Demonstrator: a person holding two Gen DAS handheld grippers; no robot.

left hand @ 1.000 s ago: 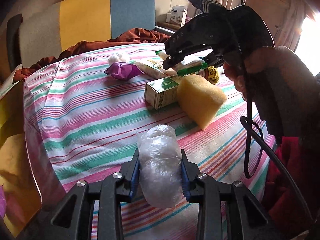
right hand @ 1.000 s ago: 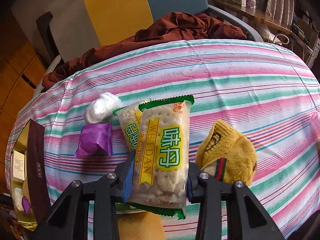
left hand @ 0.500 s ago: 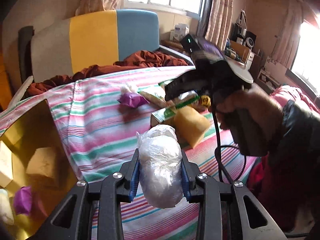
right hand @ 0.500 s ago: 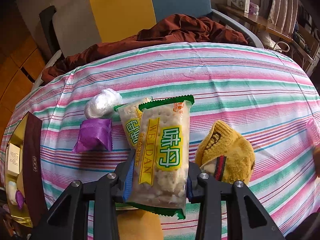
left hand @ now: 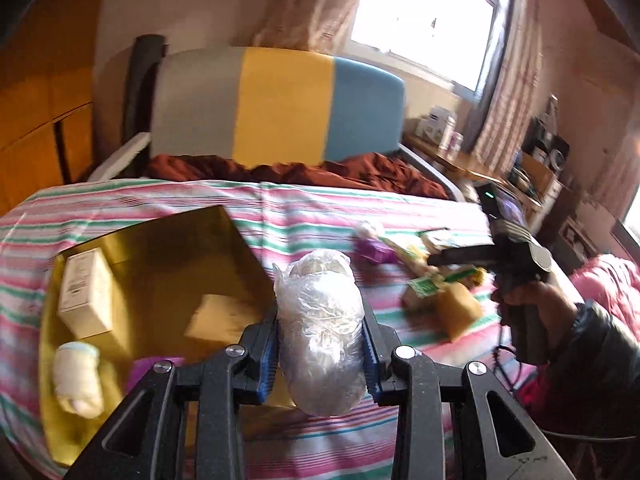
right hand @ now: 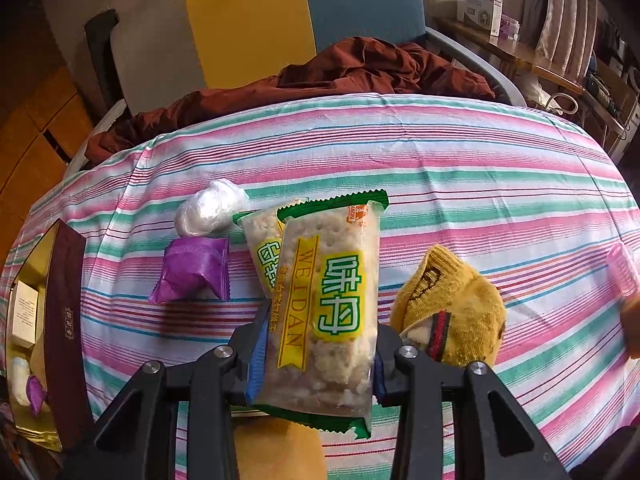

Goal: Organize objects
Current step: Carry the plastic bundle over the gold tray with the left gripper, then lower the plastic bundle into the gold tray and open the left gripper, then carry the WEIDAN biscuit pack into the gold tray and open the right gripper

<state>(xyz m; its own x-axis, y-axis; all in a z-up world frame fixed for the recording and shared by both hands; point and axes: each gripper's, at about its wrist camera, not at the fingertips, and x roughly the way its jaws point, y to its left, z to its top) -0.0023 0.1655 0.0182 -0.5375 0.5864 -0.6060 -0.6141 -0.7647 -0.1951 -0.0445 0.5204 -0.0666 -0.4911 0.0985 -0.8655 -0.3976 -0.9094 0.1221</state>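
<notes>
My left gripper (left hand: 320,354) is shut on a clear plastic-wrapped white bundle (left hand: 320,332), held in the air beside the right edge of a gold-lined box (left hand: 168,280). Inside that box lie a cream carton (left hand: 86,296), a pale wrapped roll (left hand: 78,380) and a purple packet (left hand: 148,370). My right gripper (right hand: 316,356) is shut on a green-edged cracker packet (right hand: 332,308) above the striped cloth. Under it lie a second cracker packet (right hand: 264,248), a purple packet (right hand: 192,272), a white wrapped ball (right hand: 210,208) and a yellow sock (right hand: 452,308).
The right gripper and the hand holding it show at the right of the left wrist view (left hand: 516,280). A yellow sponge (right hand: 276,448) lies below the crackers. A pink roller (right hand: 622,268) sits at the cloth's right edge. A rust blanket (right hand: 340,76) and a chair back (right hand: 248,20) stand behind the table.
My left gripper rose and swung left with the wrapped bundle, so the gold-lined box and its contents now fill the left of its view. The right gripper kept still with the cracker packet.
</notes>
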